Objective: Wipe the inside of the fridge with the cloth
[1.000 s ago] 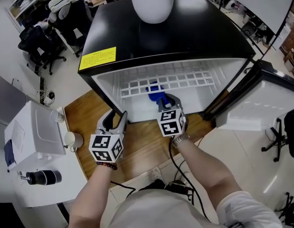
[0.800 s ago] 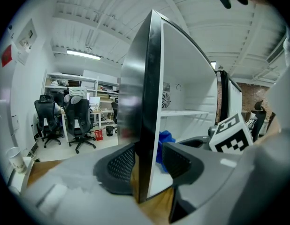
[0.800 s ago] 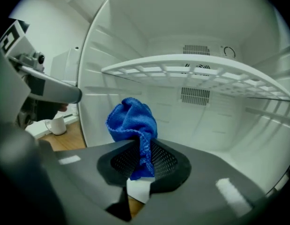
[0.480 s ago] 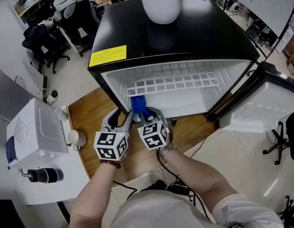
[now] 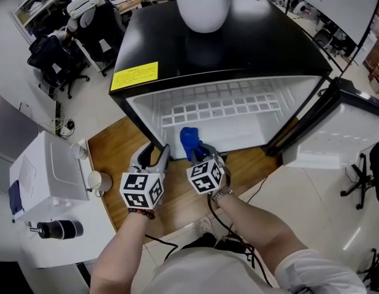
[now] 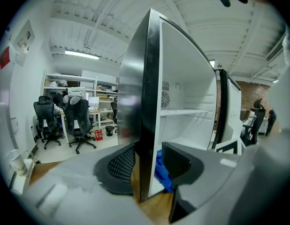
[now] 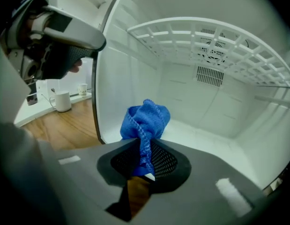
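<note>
The fridge (image 5: 238, 54) stands open, black outside and white inside. A bunched blue cloth (image 5: 189, 139) is pinched in my right gripper (image 5: 199, 152), which is shut on it at the front of the opening, near the left wall. In the right gripper view the cloth (image 7: 146, 120) sticks up from between the pads of that gripper (image 7: 144, 150), over the white fridge floor (image 7: 206, 139). My left gripper (image 5: 154, 155) clamps the front edge of the fridge's left wall (image 6: 146, 97), one pad outside and one inside. The cloth (image 6: 162, 171) shows just past that wall.
A white wire shelf (image 5: 226, 106) spans the upper part of the fridge. The door (image 5: 336, 136) hangs open at the right. A potted plant (image 5: 205, 8) sits on top. A white cabinet (image 5: 48, 170) with a mug (image 5: 99, 180) stands at the left. Cables (image 5: 232, 237) lie on the floor.
My right gripper has drawn the cloth out from deeper in the fridge, down and left toward the front left corner. The left gripper has stayed on the wall.
</note>
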The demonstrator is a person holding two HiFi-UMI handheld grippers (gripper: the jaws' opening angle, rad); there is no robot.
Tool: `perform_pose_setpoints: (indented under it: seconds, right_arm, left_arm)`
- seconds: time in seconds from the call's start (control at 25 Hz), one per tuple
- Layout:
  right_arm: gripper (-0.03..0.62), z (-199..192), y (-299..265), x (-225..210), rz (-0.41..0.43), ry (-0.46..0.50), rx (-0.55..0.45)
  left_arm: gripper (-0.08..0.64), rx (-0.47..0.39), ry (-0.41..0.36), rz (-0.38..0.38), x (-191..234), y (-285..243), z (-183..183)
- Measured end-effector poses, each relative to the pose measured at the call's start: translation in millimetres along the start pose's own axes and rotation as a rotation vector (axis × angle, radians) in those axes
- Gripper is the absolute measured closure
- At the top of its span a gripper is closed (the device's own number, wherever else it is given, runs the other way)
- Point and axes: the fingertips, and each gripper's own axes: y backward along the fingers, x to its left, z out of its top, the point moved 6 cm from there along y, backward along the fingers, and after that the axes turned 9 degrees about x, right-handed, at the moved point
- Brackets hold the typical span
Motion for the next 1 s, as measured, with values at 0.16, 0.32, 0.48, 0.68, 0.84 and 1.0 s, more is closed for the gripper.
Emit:
perform_pose_setpoints:
  seconds: [0.16, 0.32, 0.48, 0.68, 0.84, 1.0]
  right_arm:
    - [0.531, -6.8, 4.7, -17.2, -0.032, -0.007, -0.001]
    - [0.531, -19.3, 11.4, -40.4, -0.069, -0.028, 0.007]
    - [0.531, -30.3, 18.0, -64.4, -0.109, -0.049, 0.013]
    - [0.531, -45.3, 26.4, -97.5, -0.164, -0.092, 0.033]
    - [0.531, -54.7, 31.6, -121.2, -0.206, -0.116, 0.048]
    - [0.531, -63.8, 37.8, -140.6, -0.245, -0.127, 0.06]
  left_arm:
    - [0.382, -0.005, 0.003, 0.01, 1.0, -0.7, 1.8]
    - [0.382, -0.005, 0.015, 0.019, -0.7, -1.1, 0.6]
    - [0.382, -0.01, 0.02, 0.031, -0.2, -0.7, 0.8]
    - [0.382, -0.008, 0.023, 0.038, 0.0, -1.1, 0.4]
    - [0.382, -0.01, 0.021, 0.038, 0.1, -1.4, 0.2]
    - [0.382, -0.009, 0.014, 0.037, 0.4, -1.9, 0.3]
